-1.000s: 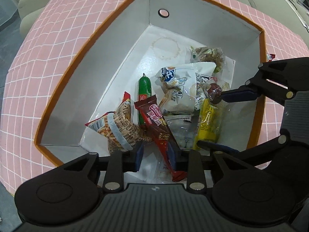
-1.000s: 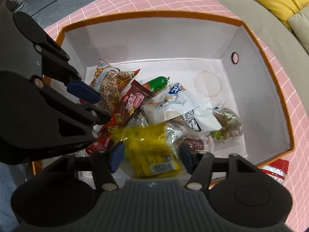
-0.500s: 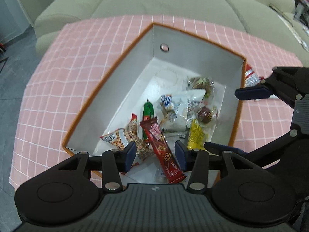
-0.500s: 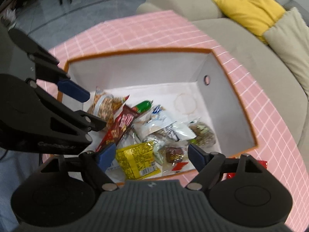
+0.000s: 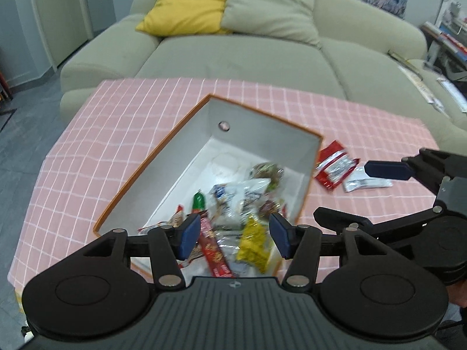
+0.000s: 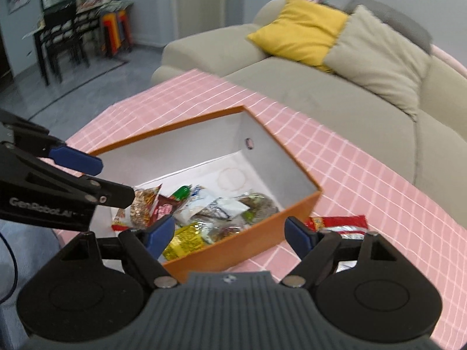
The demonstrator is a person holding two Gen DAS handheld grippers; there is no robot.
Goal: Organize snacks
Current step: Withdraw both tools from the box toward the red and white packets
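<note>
An orange box (image 5: 151,157) with white inner walls stands on the pink checked tablecloth. It holds several snacks: a red bar (image 5: 216,256), a yellow packet (image 5: 254,242), a green sausage (image 5: 199,201) and a white bag (image 5: 239,195). My left gripper (image 5: 235,234) hovers above the box's near end, its jaws opening, nothing between the pads. My right gripper (image 6: 229,234) hangs open and empty over the box's orange near wall (image 6: 242,242). A red packet (image 5: 332,166) and a white packet (image 5: 364,180) lie on the cloth outside the box, beside the right gripper's fingers (image 5: 388,169).
A beige sofa (image 5: 239,55) with a yellow cushion (image 5: 186,5) runs behind the table. The tablecloth (image 5: 111,134) spreads bare to the left of the box. A dark table with chairs (image 6: 58,38) stands far off across the grey floor.
Both grippers rose and drew back from inside the box while their jaws widened. The red bar and the yellow packet that were between the jaws now lie in the box.
</note>
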